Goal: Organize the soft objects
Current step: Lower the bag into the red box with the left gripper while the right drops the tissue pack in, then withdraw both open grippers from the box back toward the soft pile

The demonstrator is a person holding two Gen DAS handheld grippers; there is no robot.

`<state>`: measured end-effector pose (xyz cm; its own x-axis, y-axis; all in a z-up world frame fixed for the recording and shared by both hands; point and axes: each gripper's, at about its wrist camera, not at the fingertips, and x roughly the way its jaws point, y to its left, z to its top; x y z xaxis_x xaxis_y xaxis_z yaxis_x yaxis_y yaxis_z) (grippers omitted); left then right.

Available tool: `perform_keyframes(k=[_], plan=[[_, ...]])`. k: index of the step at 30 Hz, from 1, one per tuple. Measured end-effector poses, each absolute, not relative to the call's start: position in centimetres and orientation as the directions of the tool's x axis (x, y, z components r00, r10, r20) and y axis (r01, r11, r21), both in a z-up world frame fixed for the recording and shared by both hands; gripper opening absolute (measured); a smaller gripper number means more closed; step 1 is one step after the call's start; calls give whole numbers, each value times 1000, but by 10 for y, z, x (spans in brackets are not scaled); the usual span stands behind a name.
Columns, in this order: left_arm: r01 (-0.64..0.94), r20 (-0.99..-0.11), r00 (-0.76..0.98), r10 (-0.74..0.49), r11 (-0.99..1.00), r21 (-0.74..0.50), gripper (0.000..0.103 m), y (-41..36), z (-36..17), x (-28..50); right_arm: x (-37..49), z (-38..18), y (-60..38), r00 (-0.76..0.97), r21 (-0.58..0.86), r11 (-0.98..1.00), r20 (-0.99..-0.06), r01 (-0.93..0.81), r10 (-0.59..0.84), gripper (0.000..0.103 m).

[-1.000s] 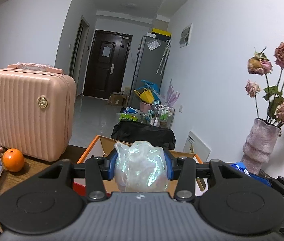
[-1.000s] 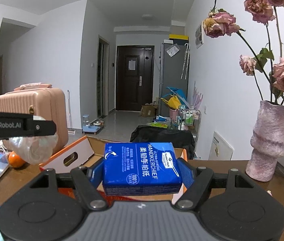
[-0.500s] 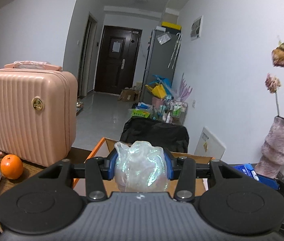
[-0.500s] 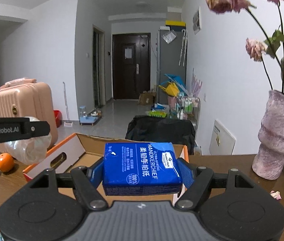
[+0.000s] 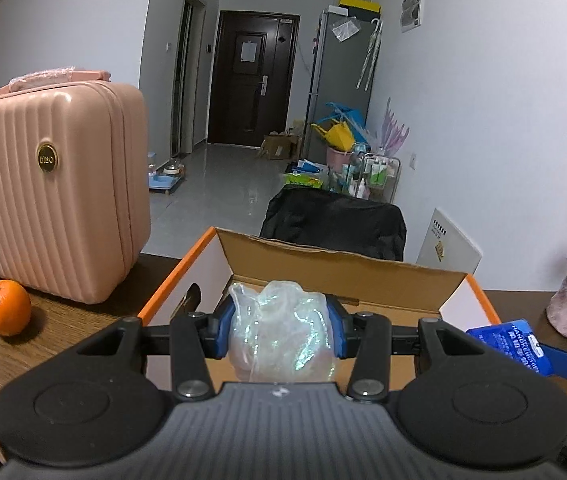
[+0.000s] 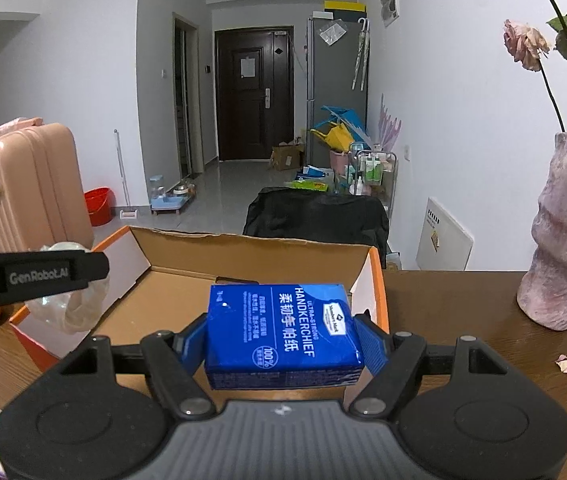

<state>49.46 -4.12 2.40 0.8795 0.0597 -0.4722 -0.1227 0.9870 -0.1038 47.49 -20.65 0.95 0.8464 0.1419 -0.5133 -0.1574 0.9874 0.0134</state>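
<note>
We have carried the crumpled plastic bag [image 5: 281,330] and the blue handkerchief pack [image 6: 281,334] forward and lower, so both now hang over the open cardboard box [image 6: 243,258].

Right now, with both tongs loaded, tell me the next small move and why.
Probably ease both down into the open cardboard box before letting go. The left tongs grip a crumpled plastic bag, the right tongs a blue handkerchief pack; both hang over the box's near edge, and its brown floor looks bare.
</note>
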Motion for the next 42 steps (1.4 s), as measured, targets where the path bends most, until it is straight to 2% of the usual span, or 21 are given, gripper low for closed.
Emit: perform_keyframes(k=[2, 4, 5, 7, 16, 18, 25, 42], plan=[[-121, -476, 877, 60, 988, -99, 48, -42, 23, 495, 476, 8, -206, 845, 15, 987, -515, -158, 143, 74], [-122, -476, 877, 62, 988, -96, 61, -43, 23, 495, 478, 7, -208, 847, 18, 988, -513, -151, 139, 77], [-121, -474, 878, 63, 988, -92, 64, -43, 23, 495, 478, 8, -209, 848, 23, 989, -511, -149, 140, 85], [-130, -465, 882, 76, 988, -84, 77, -44, 24, 494, 477, 10, -211, 855, 31, 989, -499, -145, 141, 90], [-170, -454, 883, 115, 982, -81, 100, -40, 28, 488, 477, 11, -220, 855, 50, 992, -504, -116, 126, 101], [-178, -448, 885, 126, 981, -76, 103, -39, 31, 485, 477, 11, -222, 856, 52, 993, -503, -108, 120, 103], [-166, -438, 891, 120, 984, -70, 103, -33, 37, 470, 468, 15, -222, 860, 52, 993, -496, -108, 120, 103], [-93, -377, 924, 61, 994, -65, 103, -21, 54, 398, 392, 32, -218, 904, -31, 984, -401, -177, 150, 103]])
